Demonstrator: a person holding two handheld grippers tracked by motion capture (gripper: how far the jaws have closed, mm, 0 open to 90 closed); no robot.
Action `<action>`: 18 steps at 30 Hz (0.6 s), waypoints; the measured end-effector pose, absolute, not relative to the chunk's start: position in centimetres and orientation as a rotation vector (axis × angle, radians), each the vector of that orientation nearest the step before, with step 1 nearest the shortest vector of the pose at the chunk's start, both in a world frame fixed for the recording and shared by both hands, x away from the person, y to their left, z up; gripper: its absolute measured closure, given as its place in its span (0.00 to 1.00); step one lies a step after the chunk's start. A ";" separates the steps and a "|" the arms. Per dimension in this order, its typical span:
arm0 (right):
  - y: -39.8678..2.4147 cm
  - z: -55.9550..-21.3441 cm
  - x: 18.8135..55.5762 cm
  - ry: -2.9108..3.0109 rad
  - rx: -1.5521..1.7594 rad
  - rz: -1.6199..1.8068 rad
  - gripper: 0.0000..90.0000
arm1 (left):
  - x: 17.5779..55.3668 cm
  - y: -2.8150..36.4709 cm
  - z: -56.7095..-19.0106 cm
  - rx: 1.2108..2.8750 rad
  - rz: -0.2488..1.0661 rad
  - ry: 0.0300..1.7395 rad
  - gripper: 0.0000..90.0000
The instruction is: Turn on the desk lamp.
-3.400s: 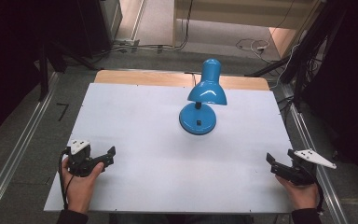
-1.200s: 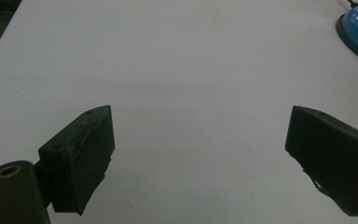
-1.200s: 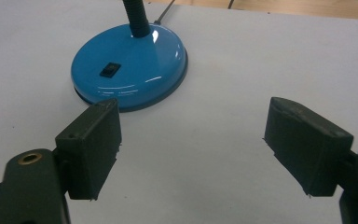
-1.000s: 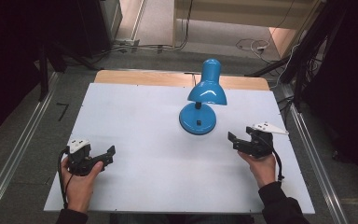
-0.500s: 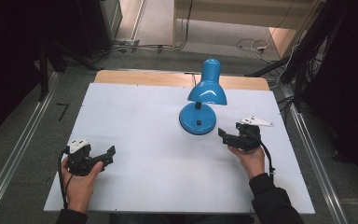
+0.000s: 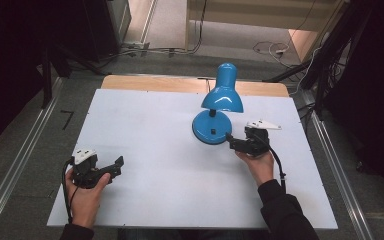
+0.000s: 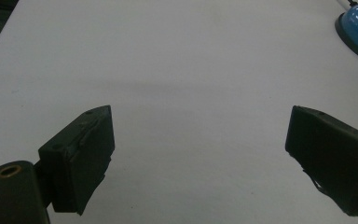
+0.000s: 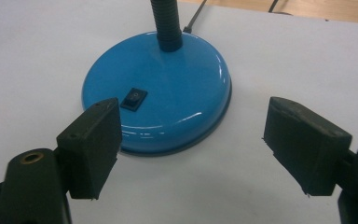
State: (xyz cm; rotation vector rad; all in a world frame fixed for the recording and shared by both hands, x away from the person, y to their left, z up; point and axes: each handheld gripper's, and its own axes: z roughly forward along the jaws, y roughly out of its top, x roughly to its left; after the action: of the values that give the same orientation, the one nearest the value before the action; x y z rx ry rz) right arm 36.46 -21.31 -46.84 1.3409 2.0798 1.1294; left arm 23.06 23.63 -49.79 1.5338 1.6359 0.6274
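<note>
Toward two o'clock on the white worktop [image 6: 170, 125] stands the blue metal desk lamp [image 6: 222, 100], its round glossy base [image 8: 161, 91] resting flat and its cone shade leaning over it. The right hand-held gripper [image 6: 235, 142] now sits just beside that base at its four o'clock edge, jaws spread wide and pointing at it, with nothing between them. In the right gripper view the small black rocker switch [image 8: 134, 99] on the base lies just past the left jaw tip, and the black flexible neck [image 8: 167, 23] rises at twelve o'clock.

Compared with the earliest high view, this gripper has travelled from the worktop's lower right corner, at about four o'clock, up and inward to the lamp; over the last second it has closed the remaining gap from near the base to right next to it. I take that approach to mean the work in hand is the lamp itself, most likely pressing the switch or gripping the base rim, and that contact has not yet been made.

The left hand-held gripper [image 6: 111, 167] has not moved: it rests at eight o'clock, well apart from the lamp, jaws also wide and empty.
</note>
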 end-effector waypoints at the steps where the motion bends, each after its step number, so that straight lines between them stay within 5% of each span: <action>1: -21.1 -46.8 36.5 2.081 1.339 1.130 0.20 | 23.1 23.6 -49.8 1.535 0.627 1.636 0.09; 18: -19.0 -46.5 38.5 2.082 1.333 1.104 0.22 | 23.1 23.7 -49.8 1.534 0.625 1.637 0.09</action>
State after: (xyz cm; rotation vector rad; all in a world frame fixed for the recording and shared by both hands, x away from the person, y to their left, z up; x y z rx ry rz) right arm 38.46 -18.96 -46.45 1.3330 2.0821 1.1041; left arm 23.09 23.72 -49.83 1.5338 1.6373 0.6247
